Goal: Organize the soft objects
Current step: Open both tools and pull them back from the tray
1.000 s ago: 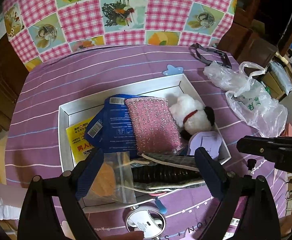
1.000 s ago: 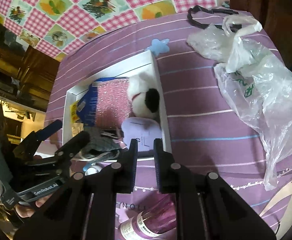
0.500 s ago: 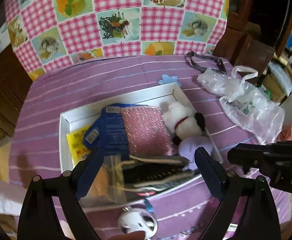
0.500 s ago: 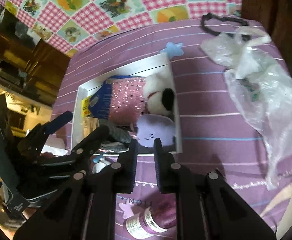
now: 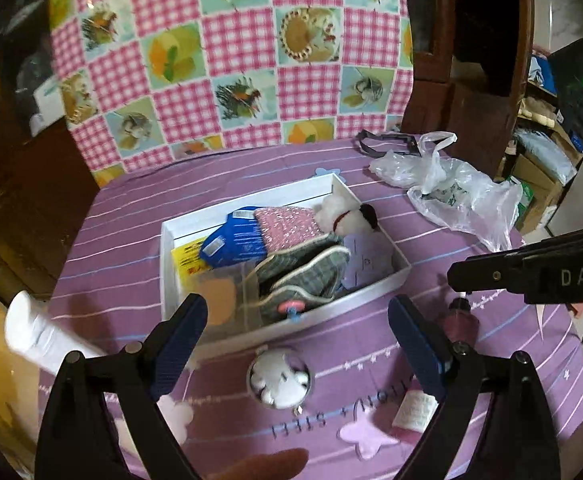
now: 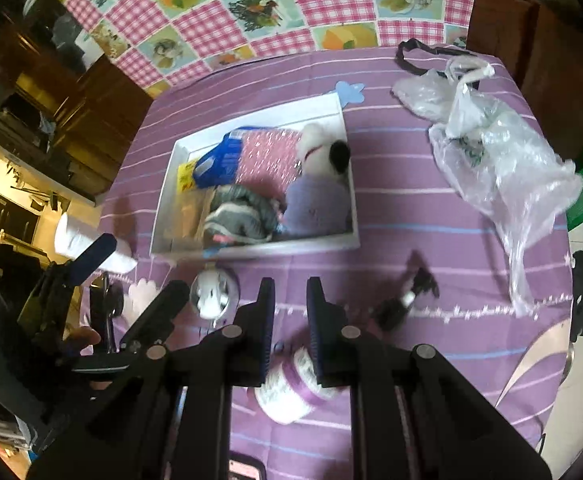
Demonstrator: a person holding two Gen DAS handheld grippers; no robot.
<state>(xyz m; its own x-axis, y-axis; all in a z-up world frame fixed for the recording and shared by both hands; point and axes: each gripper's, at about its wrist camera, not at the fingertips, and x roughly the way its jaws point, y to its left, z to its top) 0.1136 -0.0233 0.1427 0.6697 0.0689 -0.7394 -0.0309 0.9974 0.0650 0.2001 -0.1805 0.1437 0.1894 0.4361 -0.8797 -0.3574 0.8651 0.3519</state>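
A white box (image 5: 371,289) (image 6: 345,240) on the purple striped cloth holds soft things: a white plush dog (image 5: 345,216) (image 6: 323,152), a pink sparkly sponge (image 5: 287,222), a blue packet (image 5: 235,242), a grey plaid slipper (image 5: 303,272) (image 6: 237,214), a lilac pad (image 5: 367,258) (image 6: 317,206) and a clear bag (image 5: 219,300). My left gripper (image 5: 297,340) is open and empty, raised in front of the box. My right gripper (image 6: 289,304) has its jaws a narrow gap apart, empty, above the cloth.
A round tin with a white plush (image 5: 281,378) (image 6: 213,294) lies before the box. A purple bottle (image 6: 287,384) (image 5: 457,322) lies near the front. A crumpled plastic bag (image 5: 451,192) (image 6: 499,160), black strap (image 5: 387,142) and white roll (image 5: 39,336) lie around.
Both grippers have pulled back and up from the box, which now looks smaller and farther. The left gripper stays open, the right stays nearly closed.
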